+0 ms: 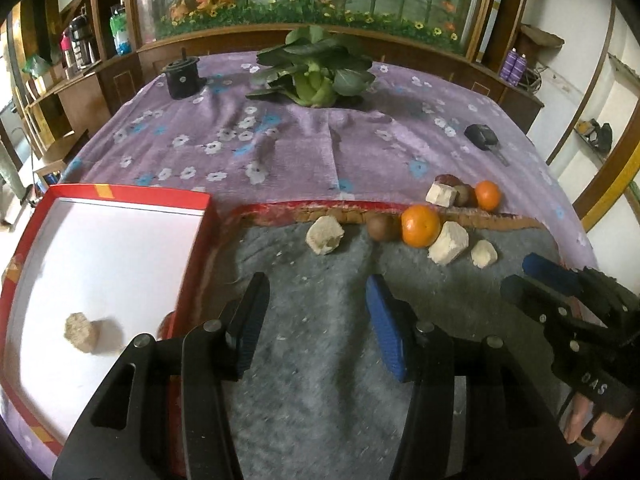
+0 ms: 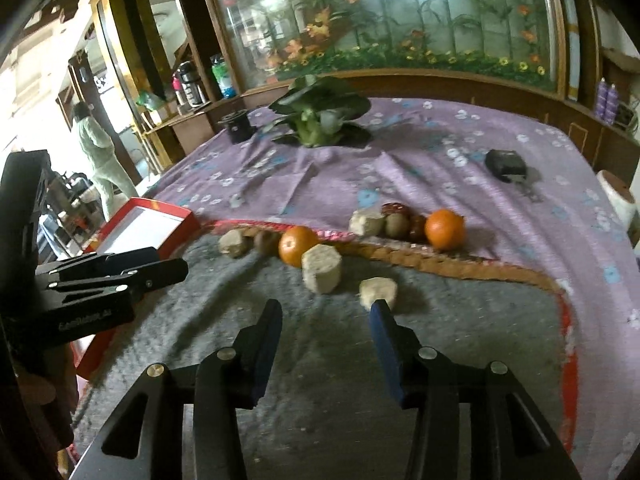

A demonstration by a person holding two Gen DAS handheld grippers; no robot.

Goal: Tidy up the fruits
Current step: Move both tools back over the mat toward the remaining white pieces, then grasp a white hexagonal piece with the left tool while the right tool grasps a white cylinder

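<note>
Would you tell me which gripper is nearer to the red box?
Left. The left gripper hangs beside the red box; the right gripper is farther off, over the grey mat.

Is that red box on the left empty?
Not empty. The red box holds one pale chunk on its white floor; the rest of the floor in view is bare.
</note>
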